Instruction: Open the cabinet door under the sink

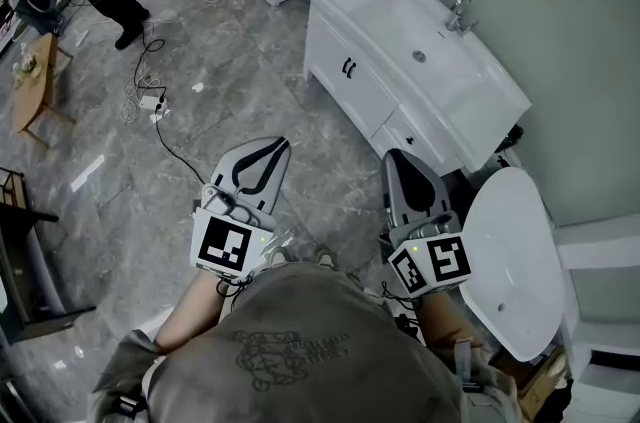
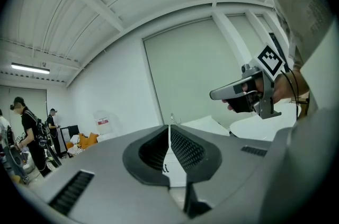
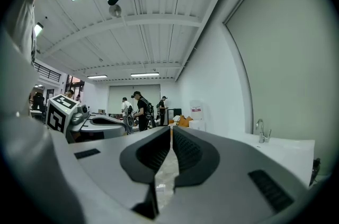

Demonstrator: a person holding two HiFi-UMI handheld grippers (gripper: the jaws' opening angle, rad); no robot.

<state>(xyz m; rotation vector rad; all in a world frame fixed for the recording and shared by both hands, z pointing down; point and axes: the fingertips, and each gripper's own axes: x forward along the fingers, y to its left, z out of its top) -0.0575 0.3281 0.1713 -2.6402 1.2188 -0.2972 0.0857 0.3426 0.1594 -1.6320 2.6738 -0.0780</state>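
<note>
Left tool (image 1: 277, 144) and right tool (image 1: 397, 155), both held level above the grey floor (image 1: 230, 81), jaws drawn together with nothing between them. White cabinet (image 1: 372, 99) under the sink (image 1: 430, 51) stands ahead against the wall, well apart from both tools; its door (image 1: 330, 48) is shut, with two dark handles (image 1: 349, 68) side by side on the front. Right tool lies nearer the cabinet
</note>
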